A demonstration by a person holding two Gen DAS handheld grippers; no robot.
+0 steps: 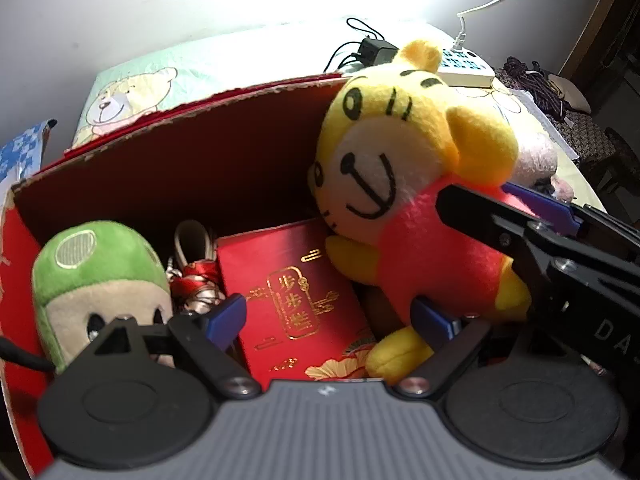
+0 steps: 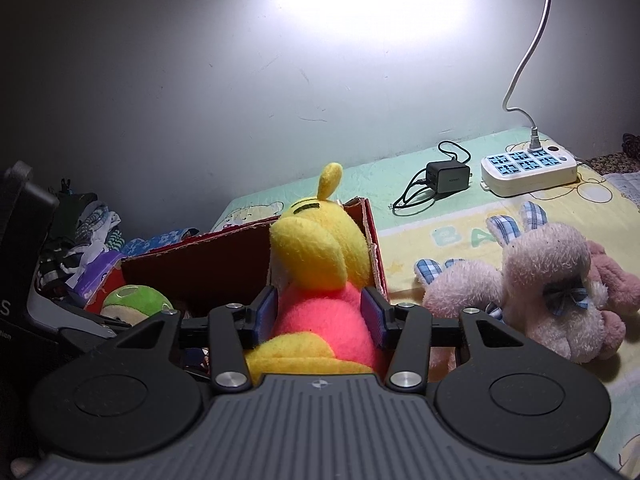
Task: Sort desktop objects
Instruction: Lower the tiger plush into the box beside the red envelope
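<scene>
Two claws are working over the red cardboard box (image 1: 168,168) right now, and the right claw (image 2: 322,314) is squeezing the yellow tiger plush (image 2: 320,280) around its pink-red body, blue pads (image 2: 266,312) pressing in from both sides. From the left wrist view, that tiger plush (image 1: 400,184) is hanging tilted at about two o'clock, head leaning against the box's far right corner, feet dangling over the box's contents, with the right claw (image 1: 508,208) reaching in from three o'clock. The left claw (image 1: 330,316) is hovering wide apart and gripping nothing, its fingers (image 1: 226,316) spreading over a red envelope-style packet (image 1: 296,300) with gold lettering that is lying flat inside the box at six o'clock. Sitting inside the box at eight o'clock is a green plush (image 1: 96,280), and a small red-and-white trinket (image 1: 196,276) is tucked between it and the packet. Over in the right wrist view, a pink bunny plush (image 2: 544,284) with checked ears is lying outside the box at three o'clock on the cartoon-print sheet (image 2: 460,220) covering the surface. Further back at one o'clock, a white power strip (image 2: 528,168) is resting with a white cable plugged in, and a black charger (image 2: 446,176) is sitting just beside it.
</scene>
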